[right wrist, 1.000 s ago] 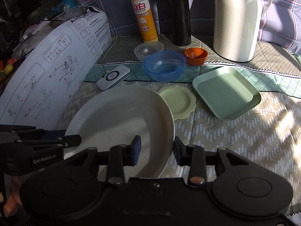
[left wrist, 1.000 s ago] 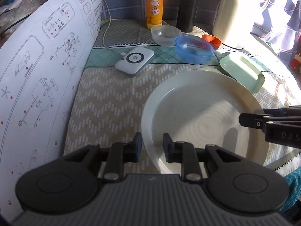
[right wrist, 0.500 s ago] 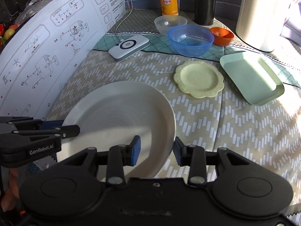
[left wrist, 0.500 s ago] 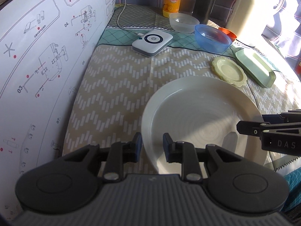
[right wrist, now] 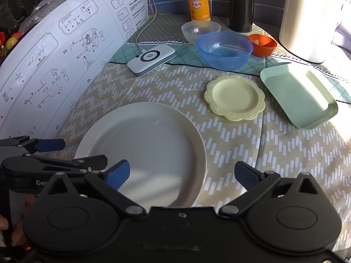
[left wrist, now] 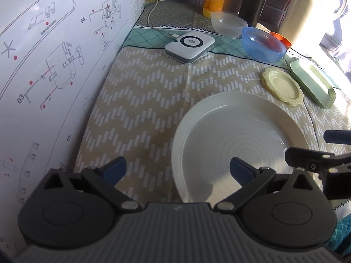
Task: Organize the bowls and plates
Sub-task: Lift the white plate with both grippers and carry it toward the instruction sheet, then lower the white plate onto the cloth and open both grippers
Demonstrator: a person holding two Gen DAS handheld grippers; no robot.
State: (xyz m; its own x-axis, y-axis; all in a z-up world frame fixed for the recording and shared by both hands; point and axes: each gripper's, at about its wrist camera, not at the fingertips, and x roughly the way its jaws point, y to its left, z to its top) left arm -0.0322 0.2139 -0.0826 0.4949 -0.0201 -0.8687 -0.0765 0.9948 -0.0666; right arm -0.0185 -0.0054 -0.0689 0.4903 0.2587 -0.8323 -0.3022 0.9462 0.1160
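Observation:
A large white plate [left wrist: 241, 135] [right wrist: 149, 144] lies flat on the patterned cloth. My left gripper [left wrist: 177, 169] straddles its left rim. Its jaws are opening wide and the pads stand clear of the plate. My right gripper [right wrist: 182, 174] straddles the right rim the same way, jaws opening, nothing pressed. Behind sit a yellow scalloped plate [right wrist: 235, 97], a green rectangular tray [right wrist: 298, 94], a blue bowl [right wrist: 223, 48], a clear bowl [right wrist: 199, 29] and a small orange bowl [right wrist: 263, 43].
A curved white instruction sheet [left wrist: 54, 65] walls off the left side. A white charging pad [right wrist: 151, 60] with its cable lies near the bowls. An orange detergent bottle [right wrist: 197, 0], a black flask [right wrist: 241, 4] and a white jug [right wrist: 311, 17] stand at the back.
Both grippers were shut on the white plate's rims and have sprung wide open, letting it go. The plate has come down onto the cloth, uncovering the yellow plate.

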